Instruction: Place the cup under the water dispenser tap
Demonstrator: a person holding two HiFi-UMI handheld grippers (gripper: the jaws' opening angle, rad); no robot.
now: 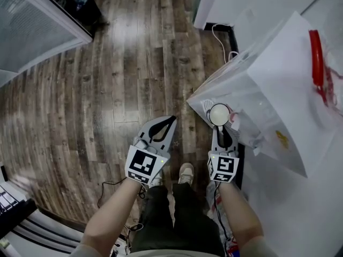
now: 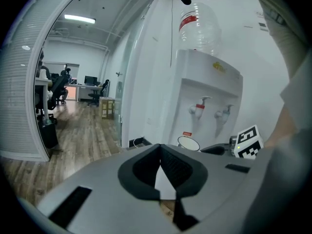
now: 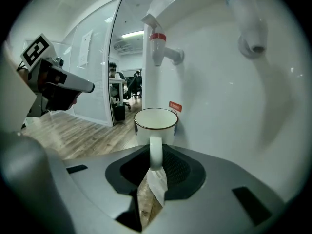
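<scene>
A white cup [image 3: 156, 123] with a dark rim hangs upright by its handle, and my right gripper [image 3: 155, 158] is shut on that handle. It sits close to the front of the white water dispenser [image 3: 224, 111], below the red tap [image 3: 162, 50]; the blue tap [image 3: 247, 18] is up to the right. From above, the cup [image 1: 218, 114] is just ahead of the right gripper [image 1: 221, 128], at the dispenser's [image 1: 268, 84] near corner. My left gripper [image 1: 170, 120] is shut and empty, out to the left over the floor. From the left gripper [image 2: 160, 150], the cup [image 2: 188, 143] shows low and left of the red tap [image 2: 200, 106].
A clear water bottle [image 2: 197, 26] tops the dispenser. A white cable [image 1: 217, 39] lies on the wooden floor [image 1: 118, 90] beside it. The person's legs and shoes [image 1: 185, 173] are below the grippers. A glass partition [image 2: 122, 82] and a far office with chairs [image 2: 58, 87] stand to the left.
</scene>
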